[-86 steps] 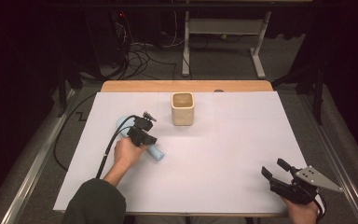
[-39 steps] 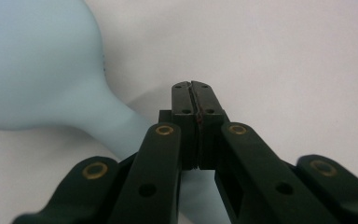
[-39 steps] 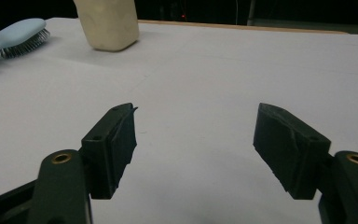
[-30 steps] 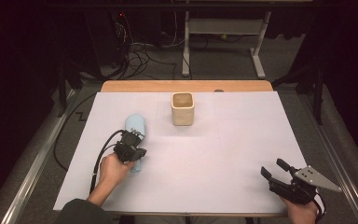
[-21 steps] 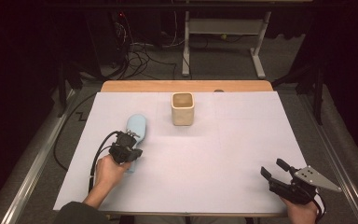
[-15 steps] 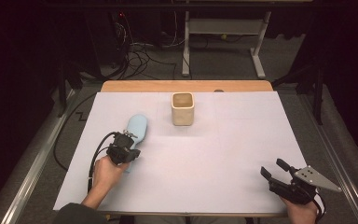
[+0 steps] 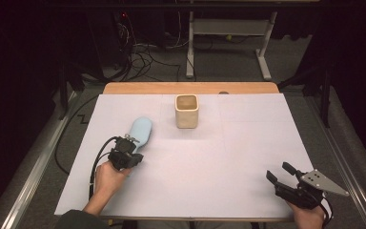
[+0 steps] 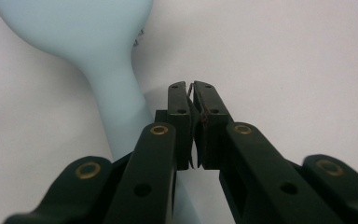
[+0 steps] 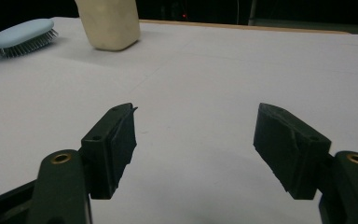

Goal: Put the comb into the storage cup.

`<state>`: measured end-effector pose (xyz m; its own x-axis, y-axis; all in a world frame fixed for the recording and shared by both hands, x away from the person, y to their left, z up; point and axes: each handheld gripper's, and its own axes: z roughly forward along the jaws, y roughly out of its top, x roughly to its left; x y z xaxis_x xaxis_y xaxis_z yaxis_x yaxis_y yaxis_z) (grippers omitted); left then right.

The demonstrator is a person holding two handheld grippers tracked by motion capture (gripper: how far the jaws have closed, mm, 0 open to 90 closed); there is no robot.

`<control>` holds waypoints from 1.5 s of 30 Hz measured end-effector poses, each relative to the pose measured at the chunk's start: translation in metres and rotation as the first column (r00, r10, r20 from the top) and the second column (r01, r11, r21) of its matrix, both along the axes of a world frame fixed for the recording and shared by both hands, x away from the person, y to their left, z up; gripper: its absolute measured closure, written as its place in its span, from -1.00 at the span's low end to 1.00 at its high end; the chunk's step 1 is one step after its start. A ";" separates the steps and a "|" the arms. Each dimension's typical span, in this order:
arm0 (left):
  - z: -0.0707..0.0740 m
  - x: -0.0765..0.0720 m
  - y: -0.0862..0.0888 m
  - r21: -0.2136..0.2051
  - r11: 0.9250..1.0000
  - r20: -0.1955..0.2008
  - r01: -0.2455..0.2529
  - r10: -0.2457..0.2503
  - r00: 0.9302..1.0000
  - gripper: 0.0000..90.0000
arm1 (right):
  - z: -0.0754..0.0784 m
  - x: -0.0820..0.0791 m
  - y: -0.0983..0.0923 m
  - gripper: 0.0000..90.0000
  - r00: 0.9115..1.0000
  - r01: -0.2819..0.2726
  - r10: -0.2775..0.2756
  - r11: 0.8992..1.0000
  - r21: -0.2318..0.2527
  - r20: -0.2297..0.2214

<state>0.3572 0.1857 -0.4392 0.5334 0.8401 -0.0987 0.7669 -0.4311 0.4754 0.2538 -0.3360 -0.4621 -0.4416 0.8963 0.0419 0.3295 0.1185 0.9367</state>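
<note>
Even overhead light falls on the white table cover (image 7: 248, 157), leaving the surrounding room in near darkness. Shadows are soft and short. The left gripper view is sharp at the jaw tips but blurs at its lower edge; the right gripper view is slightly soft throughout.

The hairbrush (image 8: 93, 60) head runs off the top edge, its handle end hidden behind the jaws.

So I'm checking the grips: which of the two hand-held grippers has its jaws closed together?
The left hand-held gripper, beside the light blue hairbrush: its jaws nearly meet with nothing between them. The right hand-held gripper holds its jaws wide apart over bare table.
</note>
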 end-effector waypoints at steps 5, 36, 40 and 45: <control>0.005 -0.003 0.004 -0.033 0.999 0.016 -0.004 0.004 1.000 0.69 | 0.000 0.000 0.001 -0.32 1.000 0.001 -0.001 1.000 0.001 0.000; 0.012 0.014 0.021 0.023 0.992 0.022 -0.126 0.126 0.992 -0.14 | 0.000 0.000 0.000 -0.32 1.000 -0.001 0.001 1.000 0.003 -0.004; 0.006 0.020 0.019 0.045 0.989 -0.004 -0.138 0.138 0.990 -0.16 | 0.000 0.000 0.000 -0.32 1.000 -0.004 0.004 1.000 0.005 -0.003; 0.001 0.025 0.016 0.072 0.987 -0.026 -0.143 0.145 0.989 -0.17 | 0.000 0.000 0.000 -0.32 1.000 -0.003 0.003 1.000 0.004 -0.006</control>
